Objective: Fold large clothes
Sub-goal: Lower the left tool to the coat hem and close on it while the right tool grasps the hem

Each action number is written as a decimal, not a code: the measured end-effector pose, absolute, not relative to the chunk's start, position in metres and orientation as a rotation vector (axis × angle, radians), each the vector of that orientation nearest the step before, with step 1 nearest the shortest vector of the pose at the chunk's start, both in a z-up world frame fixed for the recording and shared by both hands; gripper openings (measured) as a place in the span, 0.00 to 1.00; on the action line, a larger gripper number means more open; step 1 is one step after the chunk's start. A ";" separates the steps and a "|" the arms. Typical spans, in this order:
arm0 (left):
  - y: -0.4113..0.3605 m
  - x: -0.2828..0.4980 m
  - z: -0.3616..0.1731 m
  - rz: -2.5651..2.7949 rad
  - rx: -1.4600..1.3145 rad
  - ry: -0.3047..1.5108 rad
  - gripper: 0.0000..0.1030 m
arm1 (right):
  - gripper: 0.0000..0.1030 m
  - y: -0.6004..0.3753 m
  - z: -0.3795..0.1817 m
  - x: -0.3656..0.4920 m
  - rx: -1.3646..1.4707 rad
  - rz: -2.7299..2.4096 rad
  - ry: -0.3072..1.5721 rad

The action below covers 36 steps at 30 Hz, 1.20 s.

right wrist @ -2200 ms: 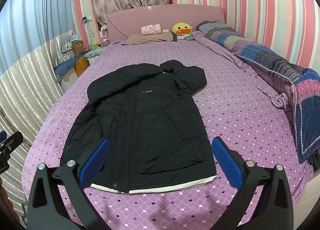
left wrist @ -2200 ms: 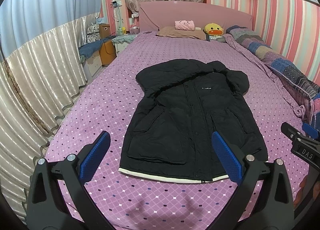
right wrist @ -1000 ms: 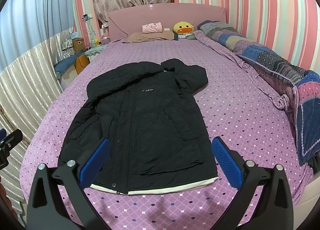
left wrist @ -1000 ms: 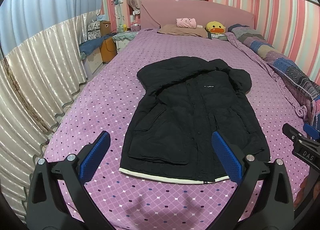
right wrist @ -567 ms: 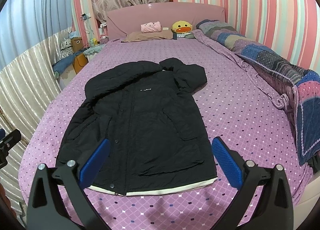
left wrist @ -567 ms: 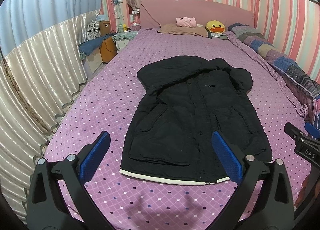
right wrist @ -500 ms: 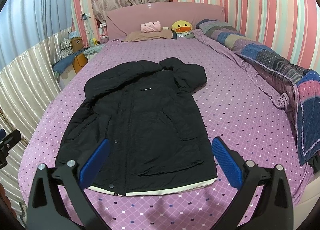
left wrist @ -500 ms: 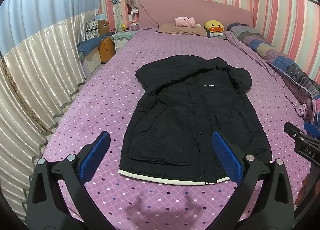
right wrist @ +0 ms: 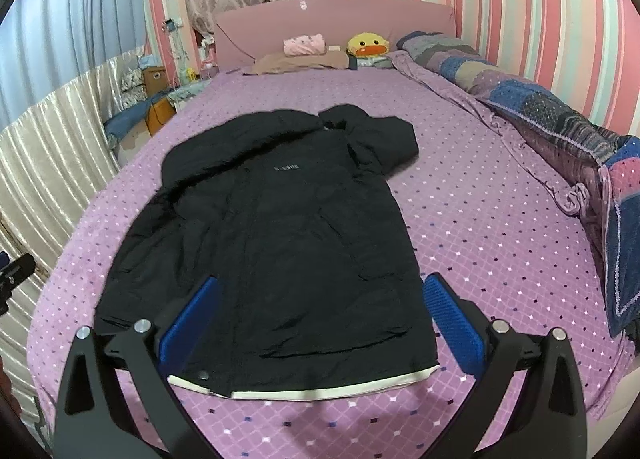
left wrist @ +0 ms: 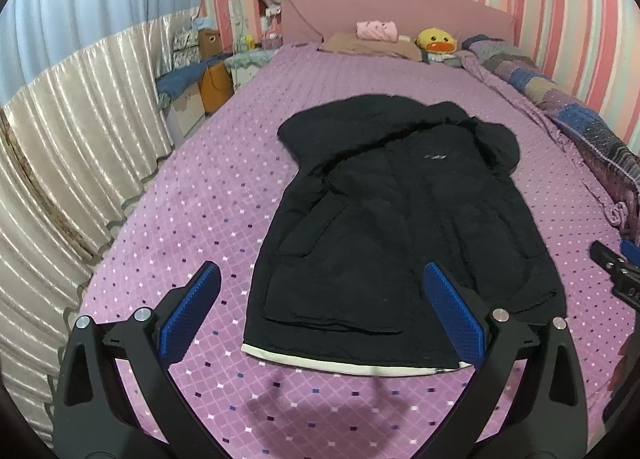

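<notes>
A long black hooded coat lies flat, front up, on a purple dotted bed. Its white-trimmed hem faces me and its hood points toward the headboard. My left gripper hovers open above the hem, holding nothing. My right gripper is open too, over the coat's lower right part, also holding nothing. The tip of the right tool shows at the right edge of the left wrist view. At the left edge of the right wrist view the tip of the left tool is visible.
Pillows and a yellow duck plush sit by the pink headboard. A rolled patchwork quilt runs along the bed's right side. A pleated curtain and a bedside table stand on the left.
Both grippers have drifted slightly closer to the coat's hem, and the right one shifted a little right. The coat has not moved and both grippers stay open.
</notes>
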<state>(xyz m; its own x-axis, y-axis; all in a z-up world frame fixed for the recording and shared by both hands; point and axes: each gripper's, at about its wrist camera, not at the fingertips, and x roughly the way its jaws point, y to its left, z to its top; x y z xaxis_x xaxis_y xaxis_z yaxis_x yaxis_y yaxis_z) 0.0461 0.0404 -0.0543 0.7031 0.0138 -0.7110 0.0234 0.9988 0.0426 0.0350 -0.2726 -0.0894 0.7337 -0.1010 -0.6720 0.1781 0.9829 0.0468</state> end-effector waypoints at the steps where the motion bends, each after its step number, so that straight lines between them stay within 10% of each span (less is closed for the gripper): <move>1: 0.046 0.052 -0.064 0.006 0.049 0.805 0.97 | 0.99 -0.275 -0.095 0.035 0.098 -0.162 0.724; 36: 0.133 0.127 -0.285 -0.023 -0.039 1.077 0.97 | 0.98 -0.389 -0.281 0.046 0.276 -0.141 0.917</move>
<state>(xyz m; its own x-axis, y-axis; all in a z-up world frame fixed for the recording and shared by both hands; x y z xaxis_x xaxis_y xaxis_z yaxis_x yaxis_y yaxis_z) 0.1268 0.1329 -0.2854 0.4737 -0.0381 -0.8799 -0.0001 0.9991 -0.0434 0.0463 -0.3886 -0.2809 0.6018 -0.0032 -0.7987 0.2376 0.9554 0.1752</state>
